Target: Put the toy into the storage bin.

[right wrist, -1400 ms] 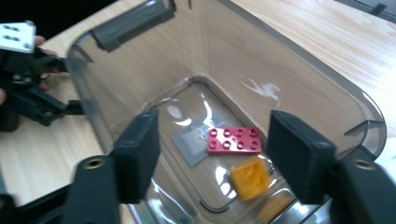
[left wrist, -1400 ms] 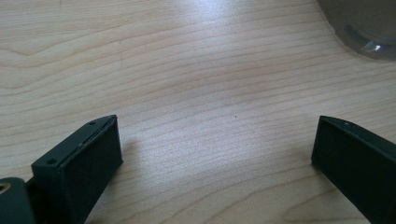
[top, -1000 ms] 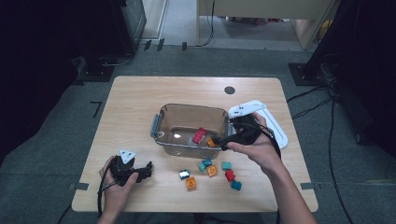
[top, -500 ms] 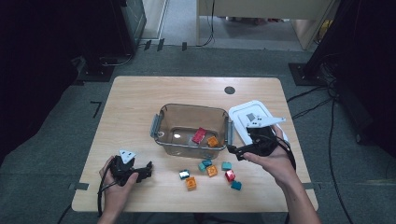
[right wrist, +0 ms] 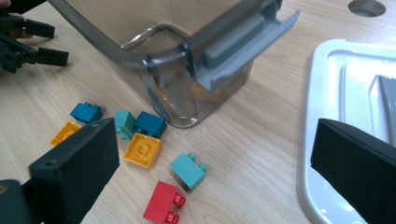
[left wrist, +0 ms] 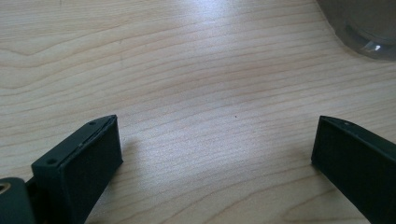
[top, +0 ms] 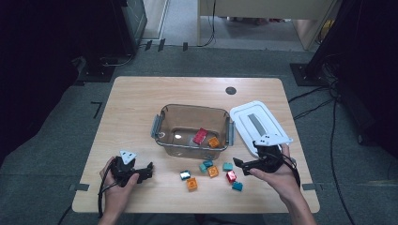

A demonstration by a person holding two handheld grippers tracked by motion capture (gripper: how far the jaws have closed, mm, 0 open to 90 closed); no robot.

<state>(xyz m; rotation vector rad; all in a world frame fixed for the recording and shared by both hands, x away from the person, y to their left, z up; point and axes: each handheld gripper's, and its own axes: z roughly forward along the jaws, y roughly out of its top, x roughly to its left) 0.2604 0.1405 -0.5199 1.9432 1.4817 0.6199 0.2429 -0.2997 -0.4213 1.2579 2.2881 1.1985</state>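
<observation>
Hovering low over the near right part of the table (top: 136,101), the right gripper (top: 241,164) is standing wide open with nothing between its jaws, and it is pointing left toward the loose bricks; I judge it is getting ready to pick one for the clear container (top: 192,127). The red brick (right wrist: 163,204) is lying nearest to it, just beside a light teal brick (right wrist: 188,169), and a yellow brick (right wrist: 143,150) is lying a little farther left, touching a dark blue brick (right wrist: 150,123). Two bricks, a red one (top: 200,136) and an orange one (top: 213,142), are already lying inside the container, so the sorting seems to be partly done. The white lid (top: 258,124) is lying flat to the right of the container, probably put aside so that the opening is free. The left gripper (top: 146,170) is resting at the near left of the table, also wide open and holding nothing, well apart from the bricks, so it is looking idle now. The table is of light wood with a small round hole (top: 230,90) near its far edge, and around it grey carpet (top: 61,154) and black cables (top: 324,117) are lying in a dim room.
</observation>
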